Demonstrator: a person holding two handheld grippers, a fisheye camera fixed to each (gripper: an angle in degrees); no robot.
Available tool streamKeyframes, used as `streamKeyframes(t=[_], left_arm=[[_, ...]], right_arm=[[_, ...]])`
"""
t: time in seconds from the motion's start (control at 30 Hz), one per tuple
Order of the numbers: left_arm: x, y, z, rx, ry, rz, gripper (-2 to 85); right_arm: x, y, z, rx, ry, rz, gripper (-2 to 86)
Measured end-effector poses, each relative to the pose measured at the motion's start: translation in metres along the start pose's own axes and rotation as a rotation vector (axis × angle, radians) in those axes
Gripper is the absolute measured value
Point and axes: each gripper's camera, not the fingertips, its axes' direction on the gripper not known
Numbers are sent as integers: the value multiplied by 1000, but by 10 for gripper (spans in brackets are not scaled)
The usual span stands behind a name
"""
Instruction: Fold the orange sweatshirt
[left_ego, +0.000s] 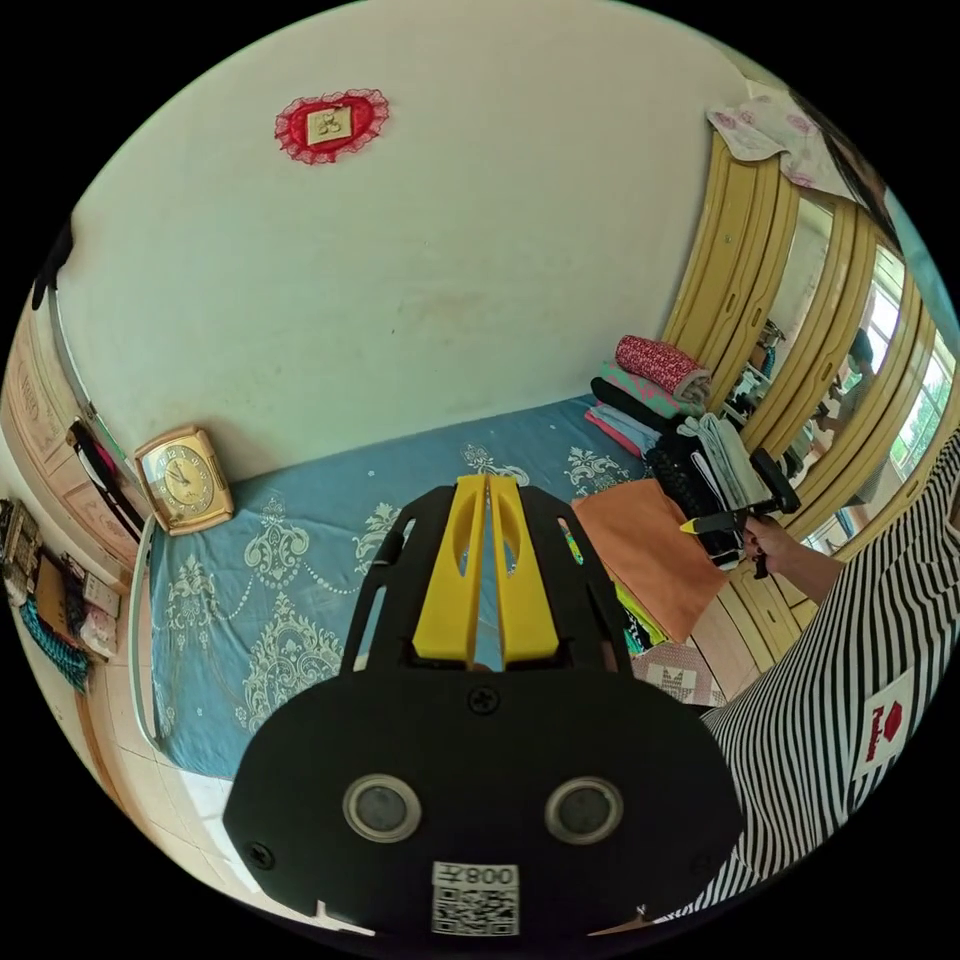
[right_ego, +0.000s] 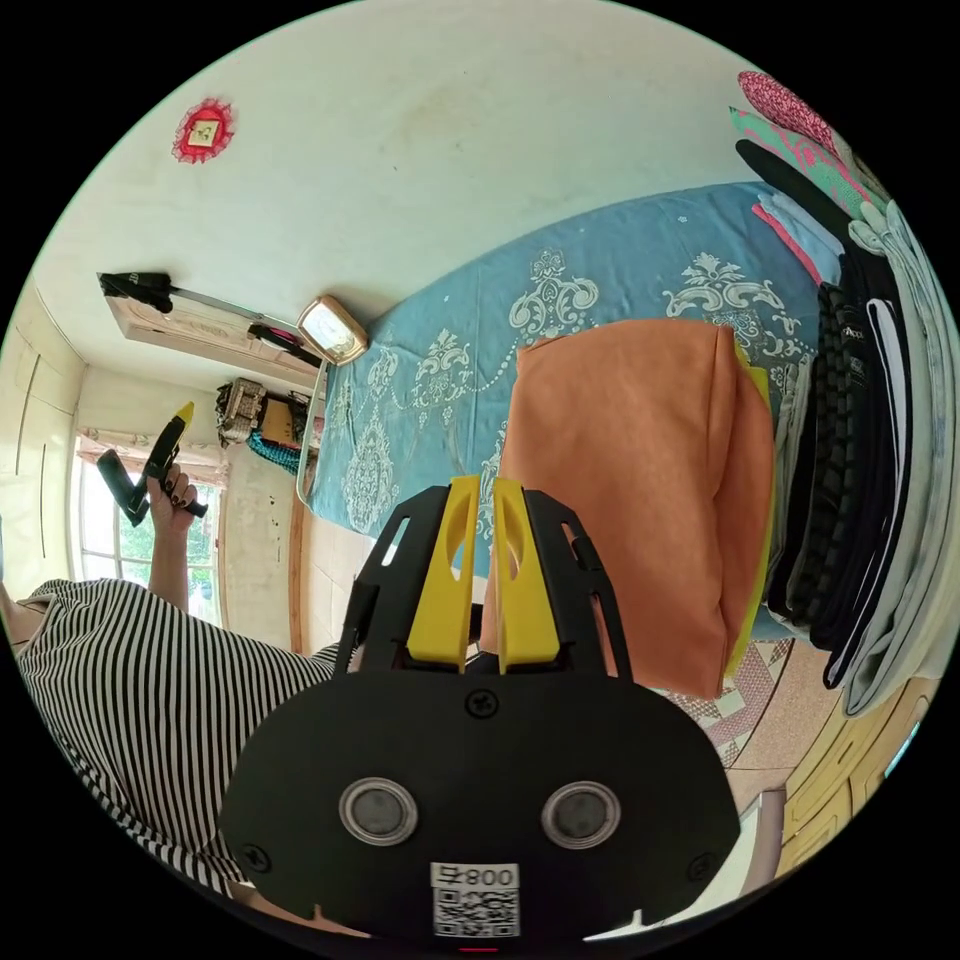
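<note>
The orange sweatshirt (right_ego: 640, 490) already lies as a neat folded rectangle on top of a small stack at the edge of the bed (right_ego: 620, 250), beside the row of folded clothes (right_ego: 860, 440). To my eye the folding looks finished, with perhaps only a tidy-up left. Its long axis runs from the bed's edge inward toward the wall. My right gripper (right_ego: 482, 490) hangs over it, jaws nearly together and empty. My left gripper (left_ego: 487, 490) is raised over the bed, jaws likewise almost closed, holding nothing.
</note>
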Motion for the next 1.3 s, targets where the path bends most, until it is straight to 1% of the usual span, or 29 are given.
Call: streamKeyframes(t=[0.17, 0.27, 0.37, 0.43, 0.53, 0.63, 0.87, 1.07, 1.2, 1.3], left_arm=[[-44, 11, 17, -20, 85, -25, 5], [-68, 21, 36, -55, 150, 2, 7], [-93, 32, 58, -92, 223, 25, 10], [-107, 38, 72, -108, 256, 34, 11], [-127, 47, 98, -128, 358, 28, 13], [-137, 57, 125, -140, 455, 35, 16], [-120, 93, 169, -150, 614, 132, 17], [-112, 153, 172, -125, 660, 171, 17], [-121, 195, 159, -117, 663, 148, 16], [-131, 225, 137, -104, 643, 142, 14]], right_arm=[[-24, -12, 13, -15, 73, 25, 40], [-31, -16, 20, -10, 105, 74, 53], [-33, -9, 14, 33, 163, 138, 64], [-29, 7, -1, 82, 233, 193, 70], [-17, 38, -21, 125, 292, 278, 80], [-7, 74, -30, 132, 327, 338, 89], [18, 129, -15, 104, 292, 409, 97], [16, 141, 7, 76, 392, 333, 96], [18, 148, 23, 94, 363, 298, 86], [18, 160, 25, 137, 320, 312, 71]])
